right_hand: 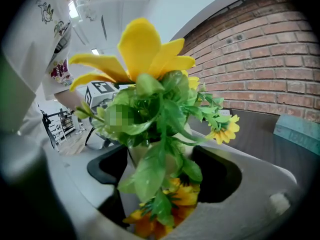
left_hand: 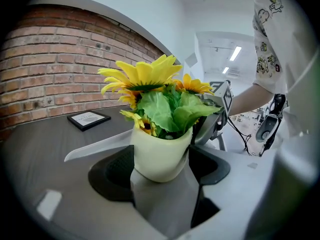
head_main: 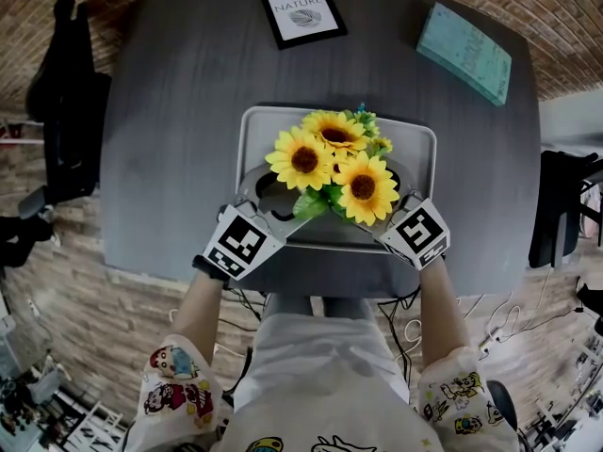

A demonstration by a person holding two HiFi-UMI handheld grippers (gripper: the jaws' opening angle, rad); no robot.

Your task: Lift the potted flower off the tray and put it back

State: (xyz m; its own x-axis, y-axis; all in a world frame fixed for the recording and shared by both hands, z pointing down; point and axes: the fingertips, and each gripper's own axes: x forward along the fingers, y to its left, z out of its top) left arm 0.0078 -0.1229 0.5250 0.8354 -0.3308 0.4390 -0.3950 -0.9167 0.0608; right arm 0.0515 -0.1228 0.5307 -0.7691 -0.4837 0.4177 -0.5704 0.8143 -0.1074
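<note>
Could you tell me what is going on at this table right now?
A person stands at the grey table with a hand-held gripper in each hand, both set around the potted flower at the white tray. The left hand-held gripper has its jaws closed on the sides of the cream pot. The right hand-held gripper has the pot between its jaws too, but leaves hide whether its pads touch. Whether the pot has left the tray cannot be seen.

The table [head_main: 188, 111] is dark, matt wood grain. The tray [head_main: 252, 130] looks smooth, pale plastic; the pot [left_hand: 160, 154] is smooth and matt. The wall [left_hand: 45, 79] is rough brick.
</note>
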